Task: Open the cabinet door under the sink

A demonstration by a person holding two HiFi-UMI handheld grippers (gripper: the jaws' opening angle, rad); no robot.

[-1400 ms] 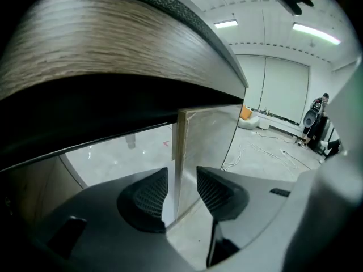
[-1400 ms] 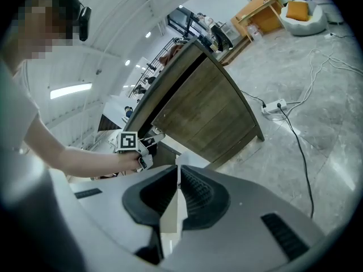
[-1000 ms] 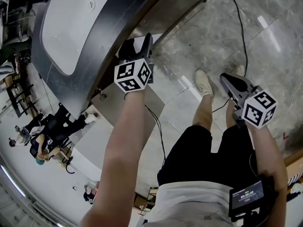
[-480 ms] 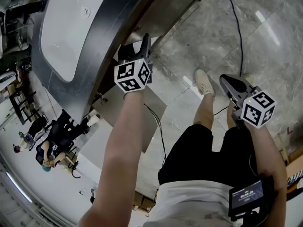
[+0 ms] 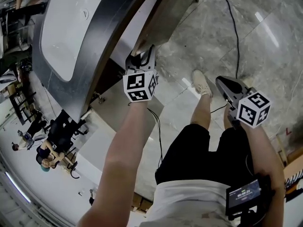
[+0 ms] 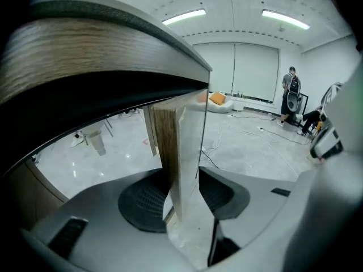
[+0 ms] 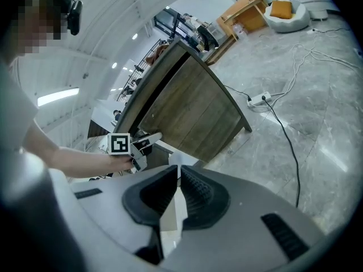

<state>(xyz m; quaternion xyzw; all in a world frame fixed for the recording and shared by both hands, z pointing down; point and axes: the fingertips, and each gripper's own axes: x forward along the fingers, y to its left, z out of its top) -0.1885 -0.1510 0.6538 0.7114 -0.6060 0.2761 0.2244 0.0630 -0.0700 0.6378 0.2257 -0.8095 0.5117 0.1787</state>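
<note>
The white sink sits in a dark countertop at the upper left of the head view. Below its rim the cabinet door shows as a pale strip. My left gripper reaches under the rim to it. In the left gripper view the door's wood-grained edge stands upright between the pads of my left gripper, which have just been closing and now press on both its faces. My right gripper hangs apart over the floor. Seen in its own view, my right gripper is shut with nothing in it.
A second pale panel juts out low beside my left forearm. My shoe stands on the marble floor, and a black cable runs across it. Several people sit or stand at the far left. The cabinet's wooden side faces the right gripper view.
My left gripper has shifted right along the cabinet front and rolled a little, so its marker cube shows a different face. The right gripper has stayed where it was.
</note>
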